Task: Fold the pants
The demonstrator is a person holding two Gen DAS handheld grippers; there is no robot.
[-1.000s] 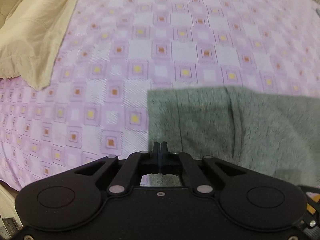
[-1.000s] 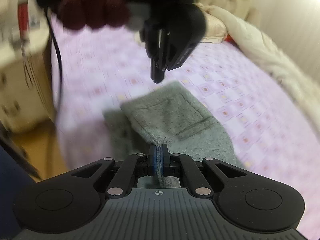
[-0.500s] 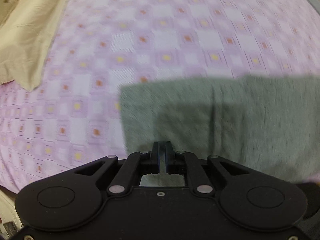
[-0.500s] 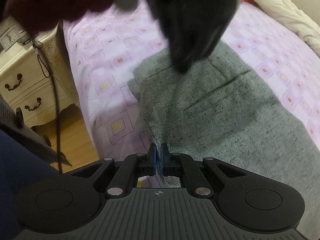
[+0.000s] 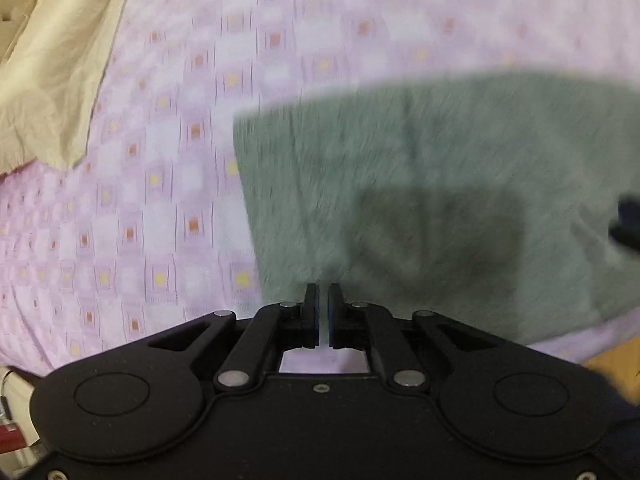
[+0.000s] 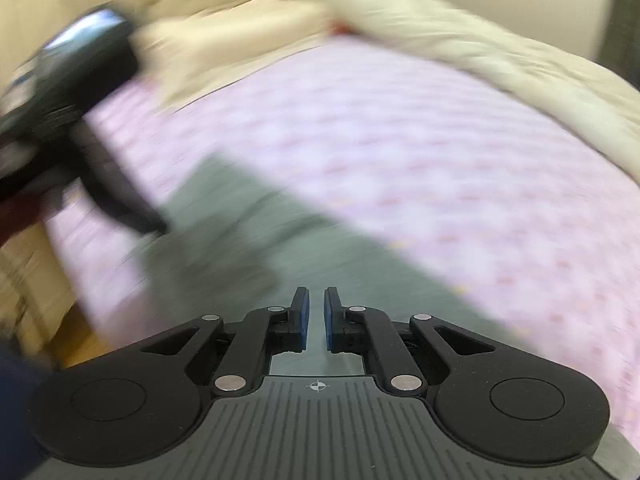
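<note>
Left claw [image 5: 324,304] at 6 o'clock of its view, jaws parted by a thin slit, nothing between the pads; they have just been closing a little. It points down over the near left part of the gray pants [image 5: 420,184], which lie flat on the bed sheet [image 5: 168,184], filling the view from centre out to 3 o'clock; the pants' left edge runs from about 10 o'clock down to 7 o'clock of the claw. A dark shadow sits on the fabric just past the claw at 1 o'clock. Beige quilt [image 5: 52,80] bunched at 10 o'clock, well apart from the pants. Right claw [image 6: 316,312] at 6 o'clock of its own view, blue pads [image 6: 305,318] apart with a small gap, holding nothing, and its jaws have just been opening. View heavily blurred. The pants [image 6: 256,248] show directly beyond it as a gray band running up toward 11 o'clock. The left claw's body [image 6: 76,92] is a dark smear at 9 to 10 o'clock over the pants' far end. Pink checked sheet [image 6: 420,152] from 12 to 3 o'clock, cream quilt [image 6: 460,40] along the far rim at 1 o'clock.
</note>
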